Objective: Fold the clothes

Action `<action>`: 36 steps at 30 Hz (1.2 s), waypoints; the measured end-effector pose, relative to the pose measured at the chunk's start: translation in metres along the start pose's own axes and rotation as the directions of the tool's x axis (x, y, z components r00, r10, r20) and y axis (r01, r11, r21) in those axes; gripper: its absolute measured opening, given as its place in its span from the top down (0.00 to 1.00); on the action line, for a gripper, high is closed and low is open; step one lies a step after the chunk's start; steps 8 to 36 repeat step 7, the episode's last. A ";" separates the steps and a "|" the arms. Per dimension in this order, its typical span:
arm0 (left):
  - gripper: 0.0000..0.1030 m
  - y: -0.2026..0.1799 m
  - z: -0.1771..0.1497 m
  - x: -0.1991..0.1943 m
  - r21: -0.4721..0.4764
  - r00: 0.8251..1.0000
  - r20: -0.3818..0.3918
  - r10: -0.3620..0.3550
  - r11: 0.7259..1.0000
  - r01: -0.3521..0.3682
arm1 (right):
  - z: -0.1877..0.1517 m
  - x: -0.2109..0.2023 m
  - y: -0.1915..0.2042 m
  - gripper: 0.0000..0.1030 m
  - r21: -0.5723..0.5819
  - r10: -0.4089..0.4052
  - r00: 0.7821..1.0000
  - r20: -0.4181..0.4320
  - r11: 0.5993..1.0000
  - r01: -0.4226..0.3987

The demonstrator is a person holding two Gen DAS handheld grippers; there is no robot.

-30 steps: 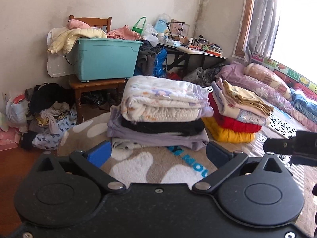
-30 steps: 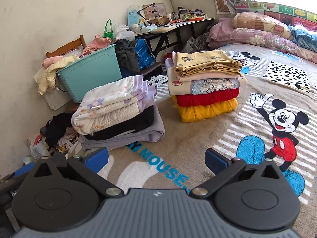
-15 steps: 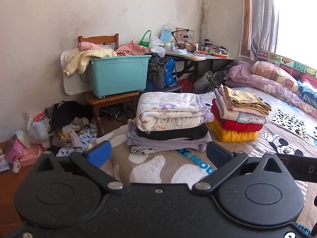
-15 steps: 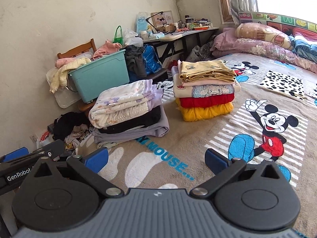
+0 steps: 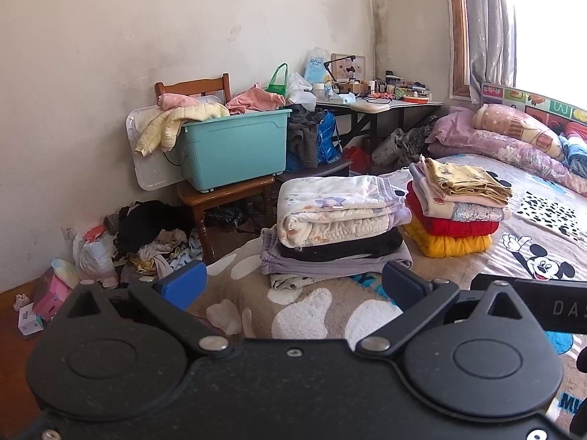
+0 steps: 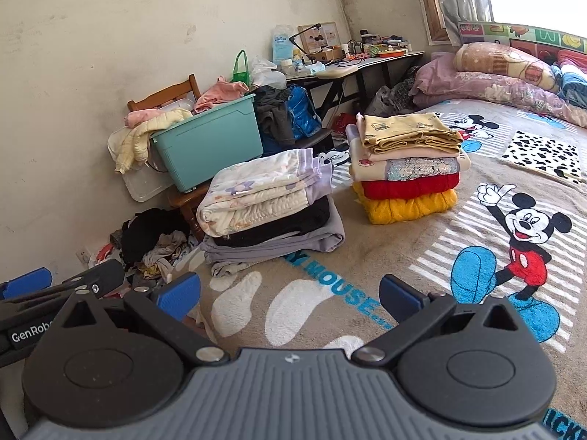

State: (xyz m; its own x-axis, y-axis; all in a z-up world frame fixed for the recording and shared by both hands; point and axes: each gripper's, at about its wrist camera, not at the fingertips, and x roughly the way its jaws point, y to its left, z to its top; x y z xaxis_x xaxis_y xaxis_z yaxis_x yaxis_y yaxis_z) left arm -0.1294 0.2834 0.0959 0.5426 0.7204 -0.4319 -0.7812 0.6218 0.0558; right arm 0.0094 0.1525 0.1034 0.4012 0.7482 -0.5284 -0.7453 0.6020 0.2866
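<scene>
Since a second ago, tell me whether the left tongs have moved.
Yes. The left tongs have pulled back and up: the teal plastic bin on the wooden chair now looks smaller and lower in their view.

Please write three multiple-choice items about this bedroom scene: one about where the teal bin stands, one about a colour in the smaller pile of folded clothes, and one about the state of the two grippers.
1. Where does the teal bin stand?
A. on the wooden chair
B. on the blanket
C. on the desk

2. What colour is the lowest garment of the smaller folded pile?
A. purple
B. yellow-orange
C. black

3. How are the left gripper and the right gripper?
A. both shut on cloth
B. one open, one shut
C. both open, holding nothing

Key: 1 A, its base rests on the chair seat. 2 B, the yellow-orange knit lies under the red one. 3 C, blue pads stand wide apart with only the blanket seen between them.
</scene>
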 end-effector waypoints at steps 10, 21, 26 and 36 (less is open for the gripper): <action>0.00 -0.002 -0.001 -0.007 0.000 1.000 0.019 0.016 1.000 -0.016 | -0.003 -0.005 0.001 0.00 0.008 0.007 1.000 0.002 1.000 -0.007; 0.00 -0.002 -0.001 -0.007 0.000 1.000 0.019 0.016 1.000 -0.016 | -0.003 -0.005 0.001 0.00 0.008 0.007 1.000 0.002 1.000 -0.007; 0.00 -0.002 -0.001 -0.007 0.000 1.000 0.019 0.016 1.000 -0.016 | -0.003 -0.005 0.001 0.00 0.008 0.007 1.000 0.002 1.000 -0.007; 0.00 -0.002 -0.001 -0.007 0.000 1.000 0.019 0.016 1.000 -0.016 | -0.003 -0.005 0.001 0.00 0.008 0.007 1.000 0.002 1.000 -0.007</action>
